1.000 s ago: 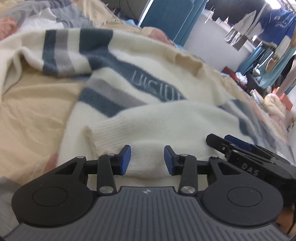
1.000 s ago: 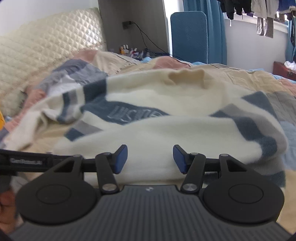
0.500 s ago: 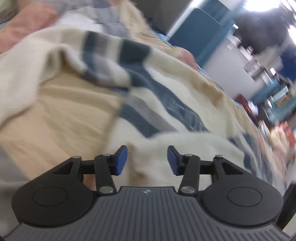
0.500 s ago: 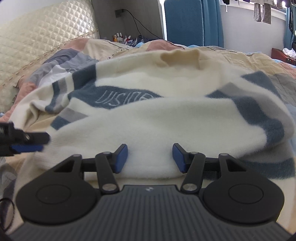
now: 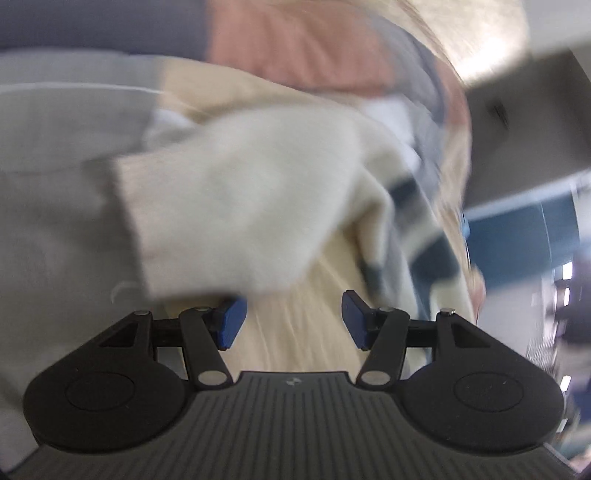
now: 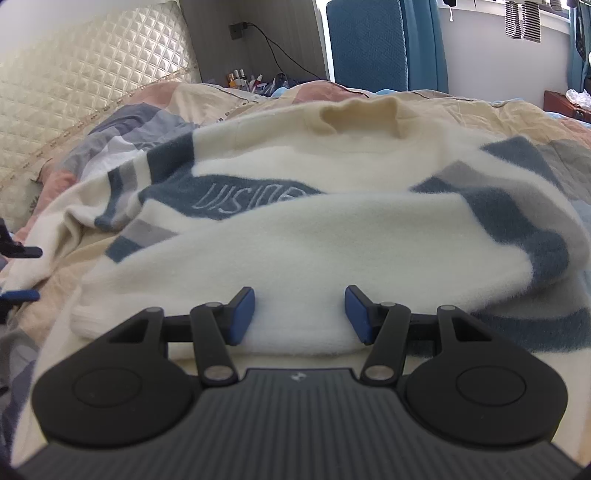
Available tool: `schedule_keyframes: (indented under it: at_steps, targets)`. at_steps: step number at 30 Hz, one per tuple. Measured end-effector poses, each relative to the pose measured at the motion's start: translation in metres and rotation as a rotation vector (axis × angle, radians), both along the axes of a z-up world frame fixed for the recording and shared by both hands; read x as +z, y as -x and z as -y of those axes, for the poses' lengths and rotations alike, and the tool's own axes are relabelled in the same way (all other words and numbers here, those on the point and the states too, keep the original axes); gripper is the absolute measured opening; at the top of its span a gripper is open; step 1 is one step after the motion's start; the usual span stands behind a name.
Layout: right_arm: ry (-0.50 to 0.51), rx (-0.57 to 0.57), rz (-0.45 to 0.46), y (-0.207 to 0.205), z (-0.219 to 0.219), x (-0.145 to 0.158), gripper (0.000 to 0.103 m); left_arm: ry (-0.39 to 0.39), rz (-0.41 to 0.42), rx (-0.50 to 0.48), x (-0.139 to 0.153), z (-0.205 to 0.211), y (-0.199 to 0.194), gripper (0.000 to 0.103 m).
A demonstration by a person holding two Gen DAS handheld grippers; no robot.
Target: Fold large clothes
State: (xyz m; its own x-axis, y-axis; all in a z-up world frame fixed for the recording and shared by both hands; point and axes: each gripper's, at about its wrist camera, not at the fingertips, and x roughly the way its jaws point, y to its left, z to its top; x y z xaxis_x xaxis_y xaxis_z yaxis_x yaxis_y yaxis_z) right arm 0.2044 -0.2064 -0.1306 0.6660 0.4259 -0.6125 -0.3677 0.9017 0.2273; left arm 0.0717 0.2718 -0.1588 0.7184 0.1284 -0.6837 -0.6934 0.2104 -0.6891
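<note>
Sweater (image 6: 332,243) lies crosswise, collar away; left gripper (image 5: 291,319) jaws just widened, right gripper (image 6: 299,314) jaws apart, both empty.

Home bedroom: quilted headboard (image 6: 74,77), patchwork bedspread (image 6: 517,118), hanging laundry (image 6: 522,20).

Striped sweater (image 6: 332,229) lies across the quilted bed (image 6: 517,114).

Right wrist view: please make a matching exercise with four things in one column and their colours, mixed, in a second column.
Things:
1. sweater body
2. headboard
3. chair back
4. pads of the right hand-held gripper

Colours:
a. blue pads on black arms
b. cream, quilted in diamonds
c. teal blue
d. white with dark blue and grey stripes

Pairs: 1-d, 2-b, 3-c, 4-a
</note>
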Motion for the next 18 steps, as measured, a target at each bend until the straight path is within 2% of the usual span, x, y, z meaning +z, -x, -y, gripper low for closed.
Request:
schedule_keyframes:
  at_steps: [2, 4, 5, 7, 8, 10, 11, 13, 16, 18]
  targets:
    - [-0.002, -0.001, -0.002, -0.001, 0.0, 0.0, 0.056, -0.002, -0.001, 0.083, -0.003, -0.01, 0.003, 0.062]
    - [-0.001, -0.001, -0.003, -0.001, -0.001, 0.0, 0.056, -0.077, -0.02, 0.163, 0.005, -0.021, 0.006, 0.062]
    - [-0.001, -0.001, -0.003, -0.001, -0.001, 0.0, 0.056, -0.12, -0.044, 0.184, 0.01, -0.026, 0.003, 0.062]
    - [-0.003, -0.003, -0.005, -0.001, -0.001, 0.0, 0.056, -0.143, -0.072, 0.19, 0.011, -0.036, -0.004, 0.06]
    - [-0.004, -0.004, -0.007, -0.002, -0.001, -0.001, 0.056, -0.149, -0.079, 0.195, 0.012, -0.04, -0.007, 0.057]
    - [-0.005, -0.004, -0.009, -0.003, -0.001, -0.001, 0.056, -0.189, -0.111, 0.183, 0.017, -0.045, -0.013, 0.039]
    - [-0.005, -0.004, -0.011, -0.003, -0.001, -0.001, 0.056, -0.216, -0.12, 0.17, 0.02, -0.047, -0.013, 0.035]
    - [-0.011, -0.006, -0.014, -0.004, 0.0, -0.001, 0.056, -0.293, -0.134, 0.144, 0.031, -0.049, -0.014, 0.022]
    - [-0.014, -0.009, -0.018, -0.006, 0.0, 0.0, 0.056, -0.451, -0.138, 0.107, 0.055, -0.04, -0.01, 0.015]
    - [0.001, -0.003, -0.02, -0.007, -0.002, 0.002, 0.056, -0.584, -0.079, 0.113, 0.084, -0.031, -0.007, 0.014]
